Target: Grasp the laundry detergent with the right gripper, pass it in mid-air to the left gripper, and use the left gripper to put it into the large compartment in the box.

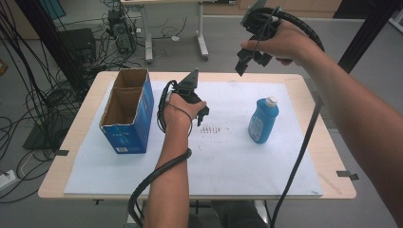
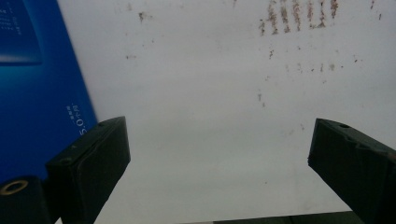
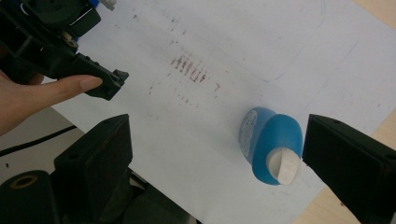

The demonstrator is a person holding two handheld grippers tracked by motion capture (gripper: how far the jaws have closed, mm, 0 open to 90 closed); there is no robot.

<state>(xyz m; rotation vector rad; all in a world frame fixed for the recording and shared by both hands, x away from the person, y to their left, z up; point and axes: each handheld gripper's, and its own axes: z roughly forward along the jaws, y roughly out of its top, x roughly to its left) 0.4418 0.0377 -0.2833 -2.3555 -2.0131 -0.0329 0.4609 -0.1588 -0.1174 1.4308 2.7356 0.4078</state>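
A blue bottle [image 1: 263,121] with a white cap stands upright on the white sheet [image 1: 237,161], right of centre. From above, the bottle [image 3: 273,140] lies below and between my right gripper's jaws. My right gripper [image 1: 249,61] hangs high over the table's far edge, open and empty [image 3: 217,140]. An open-topped blue cardboard box [image 1: 124,114] stands at the left. My left gripper [image 1: 203,115] hovers low over the sheet just right of the box, open with nothing between its jaws [image 2: 217,140]. The box's blue side [image 2: 37,93] shows beside its left jaw.
Brown smudges [image 1: 214,129] mark the sheet near the middle. The wooden table [image 1: 332,142] ends close past the sheet on every side. Desks, cables and equipment [image 1: 119,33] stand on the floor behind.
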